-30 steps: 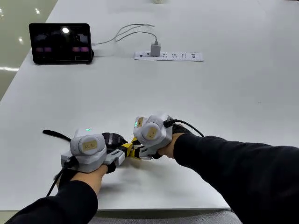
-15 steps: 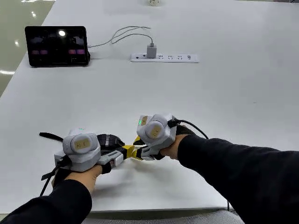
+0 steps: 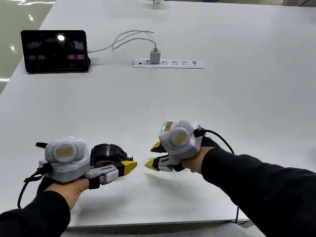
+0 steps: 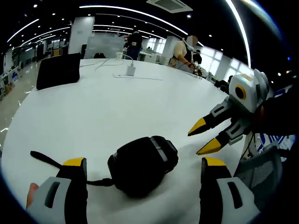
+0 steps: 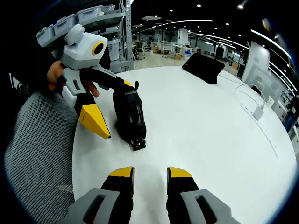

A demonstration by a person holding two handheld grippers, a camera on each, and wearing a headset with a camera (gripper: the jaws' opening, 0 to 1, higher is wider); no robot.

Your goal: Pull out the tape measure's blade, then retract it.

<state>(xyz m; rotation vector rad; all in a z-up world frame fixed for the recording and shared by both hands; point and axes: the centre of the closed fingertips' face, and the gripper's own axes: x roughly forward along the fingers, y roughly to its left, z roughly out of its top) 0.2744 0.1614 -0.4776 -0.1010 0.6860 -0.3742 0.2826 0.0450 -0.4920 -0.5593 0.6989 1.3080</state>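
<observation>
1. Right at the bottom edge of the head view: two dark sleeves and two grippers, one in each hand. A grey mesh chair (image 5: 37, 158) fills the lower left of the right gripper view.
2. The left gripper (image 4: 143, 163) sits at the lower left of the head view. Its two yellow-tipped jaws are spread wide on either side of the tape measure. Its own view shows bare table between each jaw and the case, so it grips nothing.
3. There is one tape measure (image 5: 128, 112), black and lying on the white table (image 3: 222, 98), left of centre and low in the head view. One black strap (image 4: 46, 158) trails off it towards the left edge. In the right gripper view, the small end piece at the case's mouth faces the right gripper.
4. The right gripper (image 5: 151, 173) is at the lower centre of the head view, just right of the tape measure. Its two jaws are parted a little, with only bare table between them. The tips point at the case, near it but not touching.
5. That makes four yellow tips in all, none of them on the case.
6. Further up the table, above centre in the head view, lies one power strip (image 3: 170, 63) with one white charger (image 3: 155, 57) plugged in.
7. A white cable (image 3: 123, 37) loops left from it towards one dark tablet (image 3: 54, 51), propped up at the upper left.
</observation>
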